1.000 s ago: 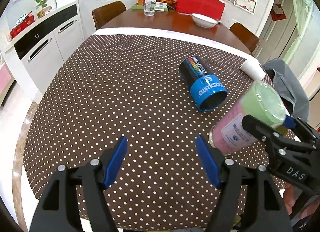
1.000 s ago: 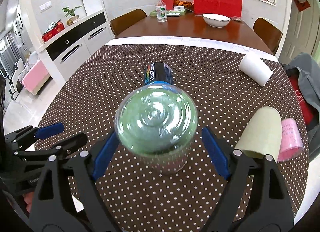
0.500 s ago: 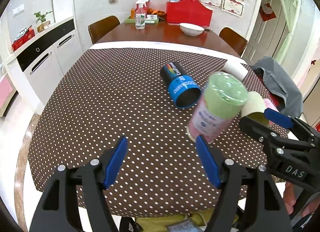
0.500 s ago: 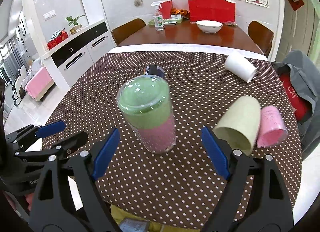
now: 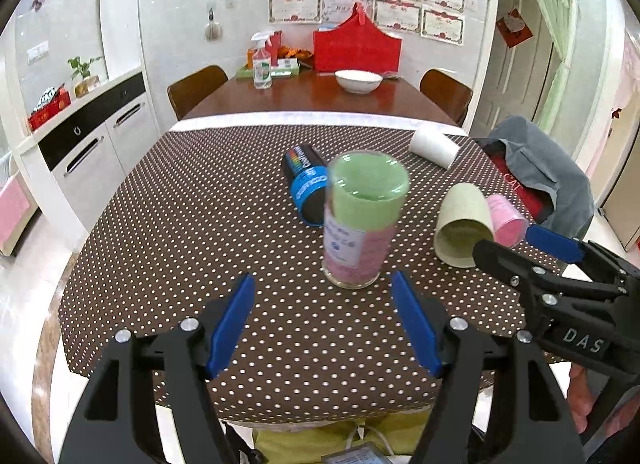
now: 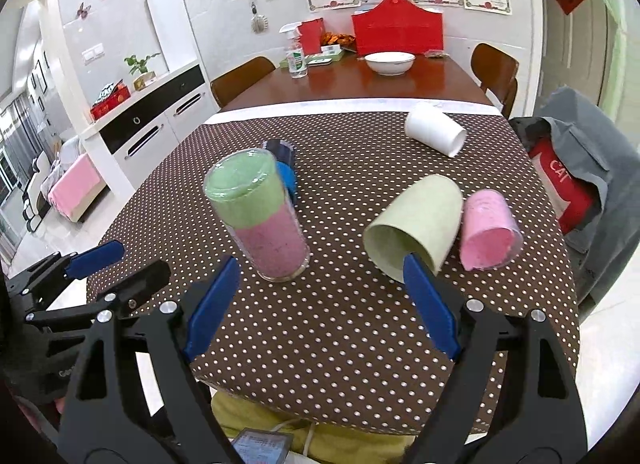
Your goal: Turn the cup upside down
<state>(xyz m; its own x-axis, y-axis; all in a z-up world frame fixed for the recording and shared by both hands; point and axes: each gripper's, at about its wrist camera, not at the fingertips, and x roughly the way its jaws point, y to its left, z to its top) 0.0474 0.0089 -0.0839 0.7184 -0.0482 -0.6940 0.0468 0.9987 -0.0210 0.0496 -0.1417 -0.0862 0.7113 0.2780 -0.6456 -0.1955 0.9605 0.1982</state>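
Dotted tablecloth [image 5: 168, 224] under inverted clear cup [image 5: 362, 220] with green-and-pink filling, both grippers' [image 5: 324, 328] [image 6: 320, 300] jaws apart.

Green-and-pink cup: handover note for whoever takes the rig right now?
Left tool: open, empty, short of the cup.
Right tool: open, empty.
Green-and-pink cup: stands mouth-down on the dotted tablecloth, nothing touching it. Flip looks done.
On their sides: pale green cup, pink cup, white cup, blue can.
Left: flip those too, if wanted.
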